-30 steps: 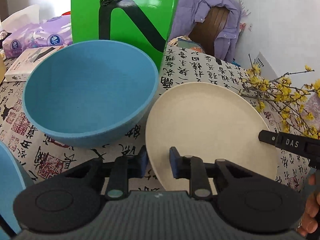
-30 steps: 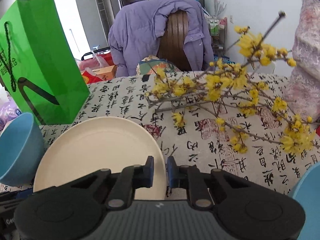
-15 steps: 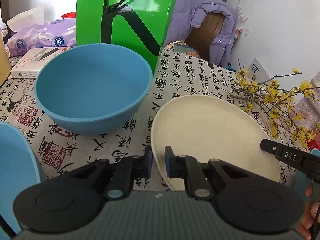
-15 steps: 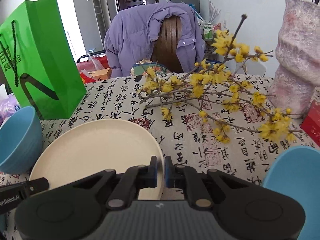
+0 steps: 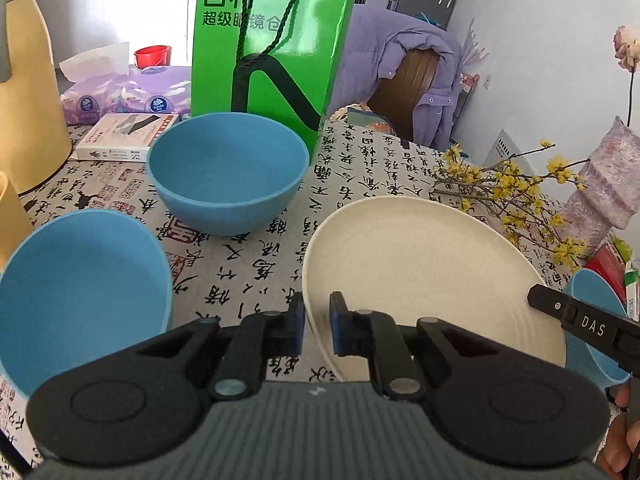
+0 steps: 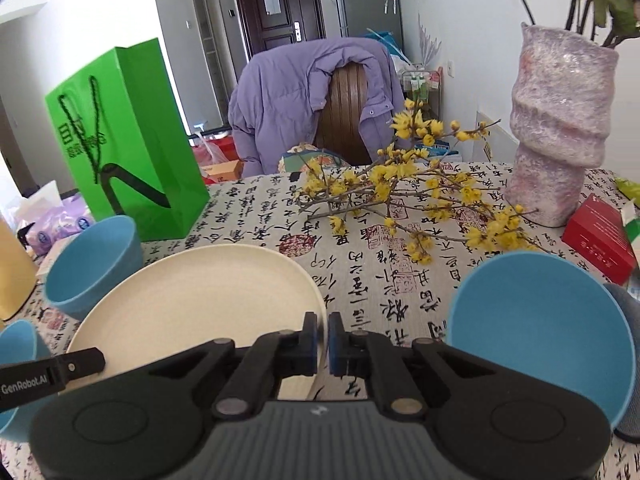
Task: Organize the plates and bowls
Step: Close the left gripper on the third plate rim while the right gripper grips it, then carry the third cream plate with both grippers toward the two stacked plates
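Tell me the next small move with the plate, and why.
Probably move the plate straight up, kept level. The left tool and right tool each pinch an opposite rim, the flower branch lies close beyond its far edge, and the left bowl and right bowl flank it.

Near blue bowl (image 5: 76, 292) cropped at left edge

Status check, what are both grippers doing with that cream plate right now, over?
Left gripper and right gripper each clamp opposite rims of the cream plate. Plate lifted, tilted. Blue bowls flank it; yellow flower branch lies beyond.
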A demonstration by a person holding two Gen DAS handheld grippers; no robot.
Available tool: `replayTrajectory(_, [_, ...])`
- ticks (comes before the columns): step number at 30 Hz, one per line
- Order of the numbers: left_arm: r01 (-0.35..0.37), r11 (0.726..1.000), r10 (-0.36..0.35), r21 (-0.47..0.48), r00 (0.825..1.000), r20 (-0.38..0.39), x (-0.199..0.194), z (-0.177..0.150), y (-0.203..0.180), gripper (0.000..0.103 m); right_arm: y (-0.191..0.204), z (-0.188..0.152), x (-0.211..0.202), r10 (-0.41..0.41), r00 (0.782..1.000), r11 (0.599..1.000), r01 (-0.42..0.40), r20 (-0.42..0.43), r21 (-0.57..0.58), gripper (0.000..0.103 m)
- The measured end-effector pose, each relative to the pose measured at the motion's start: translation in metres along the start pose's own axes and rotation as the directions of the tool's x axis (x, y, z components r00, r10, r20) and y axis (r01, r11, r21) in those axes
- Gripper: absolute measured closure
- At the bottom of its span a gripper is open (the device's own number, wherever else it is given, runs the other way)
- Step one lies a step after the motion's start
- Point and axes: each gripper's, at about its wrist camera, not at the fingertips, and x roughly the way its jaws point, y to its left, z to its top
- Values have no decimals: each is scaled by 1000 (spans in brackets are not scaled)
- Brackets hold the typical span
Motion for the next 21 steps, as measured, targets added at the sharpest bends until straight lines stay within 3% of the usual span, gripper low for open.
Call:
replayTrajectory(13, [24,1000,-24,-11,998,64,-95,-57,-4,90,-6,-47,-116,42,992,999,-40,115,-20,98])
replayTrajectory(21, [64,998,-64,4,993,104,-138,-101,-22,91,-34,-91,-173,47,988,999,-50,150,14,98])
